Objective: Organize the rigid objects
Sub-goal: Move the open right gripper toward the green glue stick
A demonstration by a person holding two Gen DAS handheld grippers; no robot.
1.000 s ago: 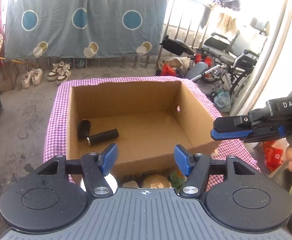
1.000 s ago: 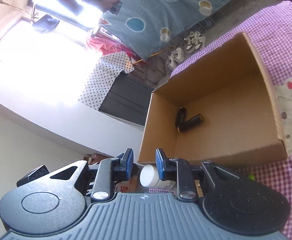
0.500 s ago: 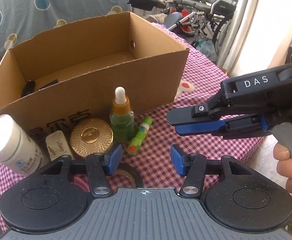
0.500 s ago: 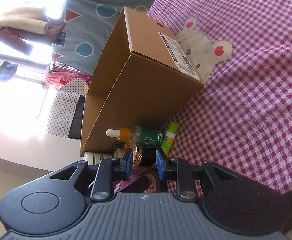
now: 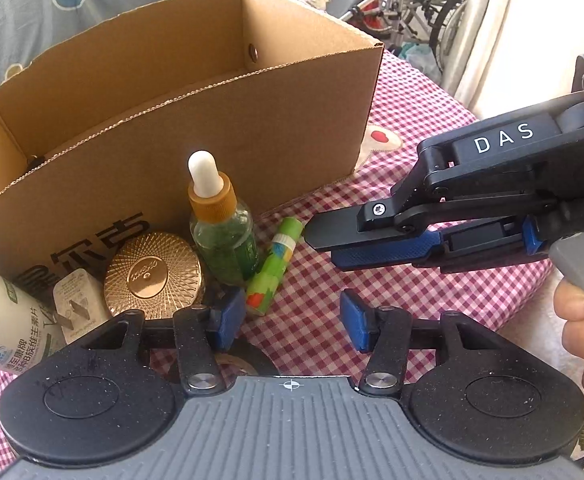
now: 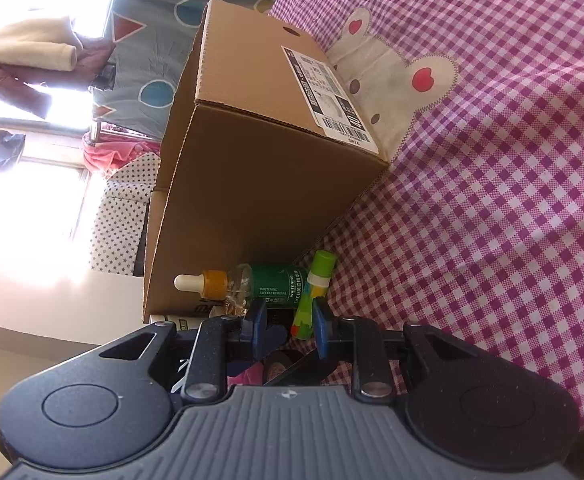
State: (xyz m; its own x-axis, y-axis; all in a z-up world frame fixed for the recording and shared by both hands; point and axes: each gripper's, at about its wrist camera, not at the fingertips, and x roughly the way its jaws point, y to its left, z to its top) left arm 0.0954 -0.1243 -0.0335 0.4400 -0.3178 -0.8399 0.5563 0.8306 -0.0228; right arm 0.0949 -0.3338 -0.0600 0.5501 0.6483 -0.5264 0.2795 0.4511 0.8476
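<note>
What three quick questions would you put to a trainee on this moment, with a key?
1. True or false: the dropper bottle stands upright outside the cardboard box.
2. Which item lies nearest the right gripper's fingertips? A. gold-lidded jar; B. green tube; C. white bottle.
3. What is the right gripper holding?

Key: 1. True. 2. B; the gripper's tips are close to the tube's cap. 3. Nothing; its jaws stand slightly apart and empty.

Both hand-held grippers [image 5: 292, 320] lower, near green tube [image 5: 273, 266]
</note>
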